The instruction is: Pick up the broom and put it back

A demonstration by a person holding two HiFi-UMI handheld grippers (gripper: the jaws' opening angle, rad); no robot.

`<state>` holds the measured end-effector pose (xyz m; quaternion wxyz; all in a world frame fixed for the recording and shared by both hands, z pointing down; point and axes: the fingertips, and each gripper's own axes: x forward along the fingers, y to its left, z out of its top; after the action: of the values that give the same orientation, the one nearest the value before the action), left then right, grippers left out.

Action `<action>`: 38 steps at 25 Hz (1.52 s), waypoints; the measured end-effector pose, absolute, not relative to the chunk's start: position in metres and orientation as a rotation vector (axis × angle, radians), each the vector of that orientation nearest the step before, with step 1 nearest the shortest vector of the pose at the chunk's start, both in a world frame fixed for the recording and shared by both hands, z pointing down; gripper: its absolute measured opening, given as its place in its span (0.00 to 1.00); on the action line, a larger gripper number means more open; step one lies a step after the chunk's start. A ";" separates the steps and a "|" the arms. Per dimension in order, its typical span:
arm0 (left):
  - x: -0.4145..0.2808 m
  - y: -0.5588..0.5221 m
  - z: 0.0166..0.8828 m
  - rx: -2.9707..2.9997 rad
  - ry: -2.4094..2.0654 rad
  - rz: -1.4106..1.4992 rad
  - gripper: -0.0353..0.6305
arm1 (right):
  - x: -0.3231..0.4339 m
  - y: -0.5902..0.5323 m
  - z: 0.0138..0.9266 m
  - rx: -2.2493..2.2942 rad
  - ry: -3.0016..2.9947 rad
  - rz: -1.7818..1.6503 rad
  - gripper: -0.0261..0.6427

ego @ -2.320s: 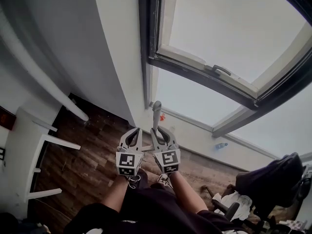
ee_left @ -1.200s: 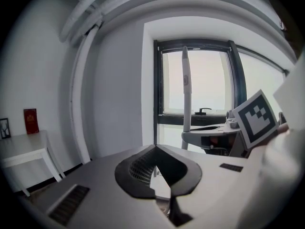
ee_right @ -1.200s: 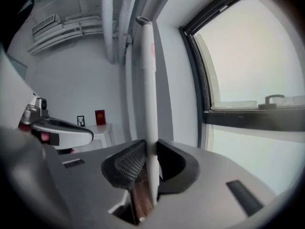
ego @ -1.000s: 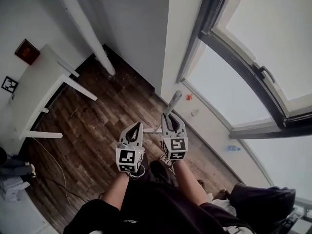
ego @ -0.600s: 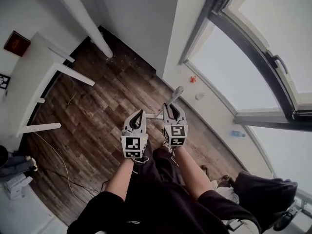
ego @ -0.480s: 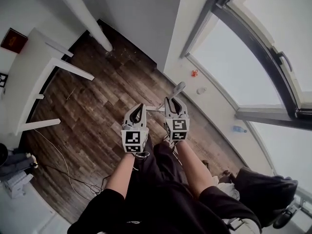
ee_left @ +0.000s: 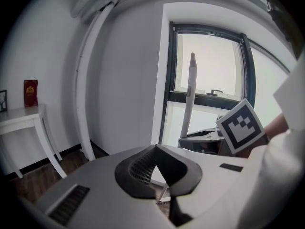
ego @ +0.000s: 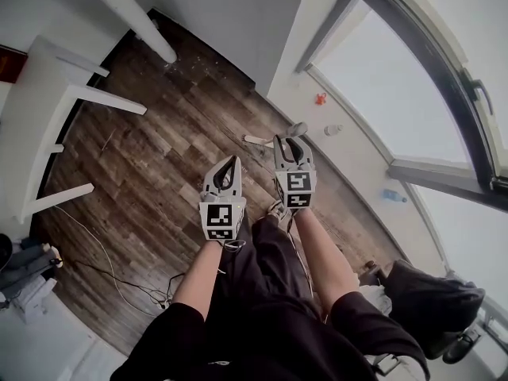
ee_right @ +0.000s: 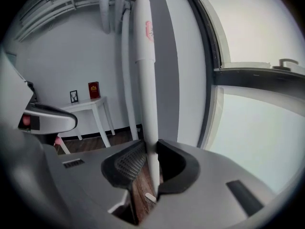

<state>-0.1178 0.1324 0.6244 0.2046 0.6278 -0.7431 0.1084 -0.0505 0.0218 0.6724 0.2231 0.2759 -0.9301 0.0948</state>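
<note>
The broom is a pale grey-white stick (ee_right: pixel 145 80) that stands upright between the jaws of my right gripper (ee_right: pixel 151 149), which is shut on its handle. In the head view the handle's top (ego: pixel 298 128) pokes out just beyond the right gripper (ego: pixel 292 143), and a white piece of the broom (ego: pixel 255 140) shows low beside it over the wooden floor. My left gripper (ego: pixel 223 179) hangs a little to the left, apart from the broom, jaws together and empty. From the left gripper (ee_left: pixel 155 152) view, the handle (ee_left: pixel 189 94) rises in front of the window.
A white table (ego: pixel 40 109) stands at the left wall, with a white pipe (ego: pixel 131 14) slanting down beside it. The window sill (ego: pixel 349 149) carries a small red object (ego: pixel 320 98) and a bottle (ego: pixel 394 196). Cables (ego: pixel 119 276) lie on the floor; a dark chair (ego: pixel 432 300) sits at the right.
Both grippers have sunk toward the floor, the right one still holding the broom handle upright. The head view has tilted further down, showing more floor and less window.
</note>
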 end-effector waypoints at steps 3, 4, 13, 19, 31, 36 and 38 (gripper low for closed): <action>-0.124 0.123 0.632 1.754 -2.067 0.300 0.06 | -0.061 0.012 0.680 0.728 -2.563 0.243 0.17; -0.126 0.120 0.635 1.756 -2.064 0.300 0.06 | -0.063 0.009 0.681 0.723 -2.563 0.244 0.17; -0.147 0.099 0.654 1.759 -2.057 0.291 0.06 | -0.097 -0.018 0.717 0.678 -2.530 0.275 0.17; -0.158 0.093 0.660 1.752 -2.048 0.277 0.06 | -0.118 -0.025 0.735 0.652 -2.500 0.287 0.17; -0.164 0.057 0.682 1.816 -1.997 0.345 0.06 | -0.145 -0.088 0.740 0.817 -2.547 0.321 0.17; -0.171 0.051 0.682 1.817 -1.982 0.350 0.06 | -0.152 -0.113 0.743 0.865 -2.545 0.335 0.17; -0.177 0.049 0.683 1.794 -1.987 0.333 0.06 | -0.156 -0.122 0.745 0.866 -2.545 0.328 0.17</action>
<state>-0.1773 0.0493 0.6827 0.2201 0.6488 -0.7184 0.1204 -0.1561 -0.1218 0.7448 0.2152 0.3122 -0.9177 0.1184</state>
